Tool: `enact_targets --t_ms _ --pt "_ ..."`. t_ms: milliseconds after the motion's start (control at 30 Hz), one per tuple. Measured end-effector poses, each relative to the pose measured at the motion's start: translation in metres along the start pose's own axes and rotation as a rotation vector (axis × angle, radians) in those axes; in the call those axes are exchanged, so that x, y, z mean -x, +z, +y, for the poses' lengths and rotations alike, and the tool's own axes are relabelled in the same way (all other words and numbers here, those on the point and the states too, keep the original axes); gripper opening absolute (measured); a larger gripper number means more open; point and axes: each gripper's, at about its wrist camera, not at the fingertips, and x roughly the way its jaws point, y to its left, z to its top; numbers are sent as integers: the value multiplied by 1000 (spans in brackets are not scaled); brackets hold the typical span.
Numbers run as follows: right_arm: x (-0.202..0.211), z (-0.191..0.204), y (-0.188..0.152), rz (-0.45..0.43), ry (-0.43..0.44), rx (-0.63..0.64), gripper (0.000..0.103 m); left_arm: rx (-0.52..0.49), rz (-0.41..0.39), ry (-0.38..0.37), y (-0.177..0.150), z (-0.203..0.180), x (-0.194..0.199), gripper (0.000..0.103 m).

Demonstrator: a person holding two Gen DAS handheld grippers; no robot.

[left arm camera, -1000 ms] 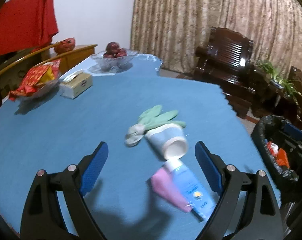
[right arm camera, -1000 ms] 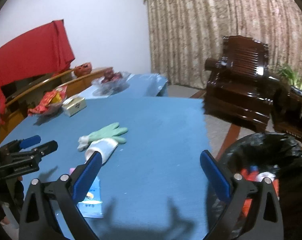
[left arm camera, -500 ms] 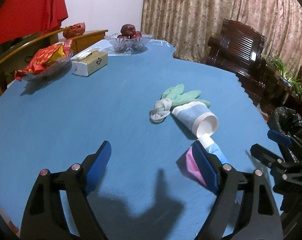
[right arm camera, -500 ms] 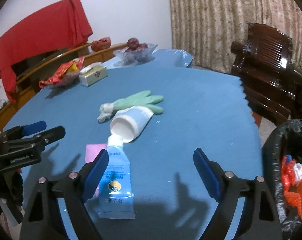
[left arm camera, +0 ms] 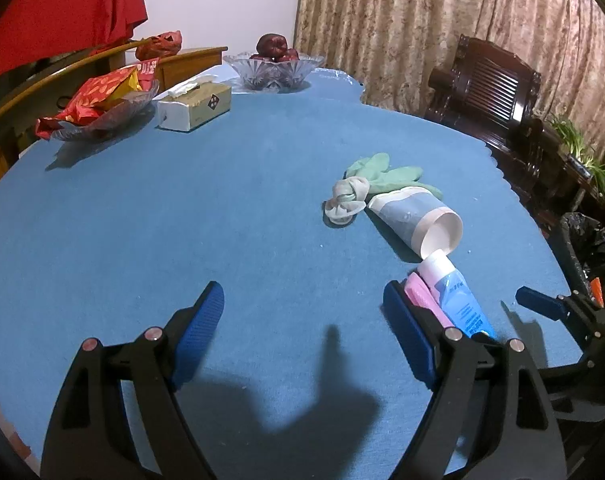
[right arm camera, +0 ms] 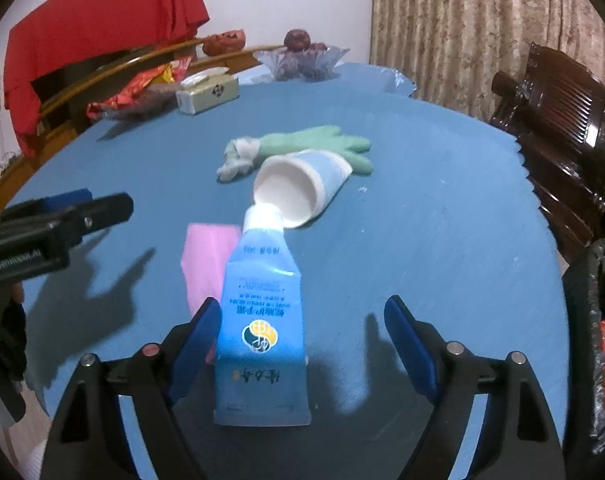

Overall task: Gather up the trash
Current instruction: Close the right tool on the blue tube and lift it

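On the blue table lie a blue tube (right arm camera: pixel 262 312) with a white cap, a pink packet (right arm camera: pixel 206 256) beside it, a tipped paper cup (right arm camera: pixel 302 184) and a green glove (right arm camera: pixel 314 142). My right gripper (right arm camera: pixel 302 336) is open, low over the table, with the tube's flat end between its fingers, nearer the left one. My left gripper (left arm camera: pixel 302 320) is open and empty over bare table; the pink packet (left arm camera: pixel 422 296) and tube (left arm camera: pixel 458 300) lie just right of its right finger. The cup (left arm camera: pixel 418 216) and glove (left arm camera: pixel 382 174) lie farther ahead on the right.
A black trash bag (right arm camera: pixel 594 320) holding trash stands off the table's right edge. At the far end stand a tissue box (left arm camera: pixel 194 106), a glass dish of red snack packets (left arm camera: pixel 98 100) and a glass fruit bowl (left arm camera: pixel 276 68). Dark wooden chairs (left arm camera: pixel 490 88) stand to the right.
Both grippers have moved forward and lower over the table. My right gripper has swung from the trash bag toward the tube, which now lies between its fingers. Both stay open.
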Motion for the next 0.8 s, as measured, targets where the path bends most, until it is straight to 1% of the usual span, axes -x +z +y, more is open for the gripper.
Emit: enact_targets --t_ms 233,400,533,700,767,800 --pt "-5 8 -2 20 -3 36 82 7 1 -1 -2 1 -1 80" --pt "-3 -1 1 15 9 -22 78 7 4 -1 -3 1 -1 80" --pt "3 -14 8 1 17 -50 71 2 6 -6 -3 -2 -2 80" --pt "6 -29 15 -11 6 -75 66 -7 6 -17 -1 -8 -3 80" --pt "5 -34 16 -10 3 -77 62 -10 7 -20 0 -10 -4 80" --pt "4 -37 17 -7 2 -79 57 -11 7 -21 0 -11 -4 80"
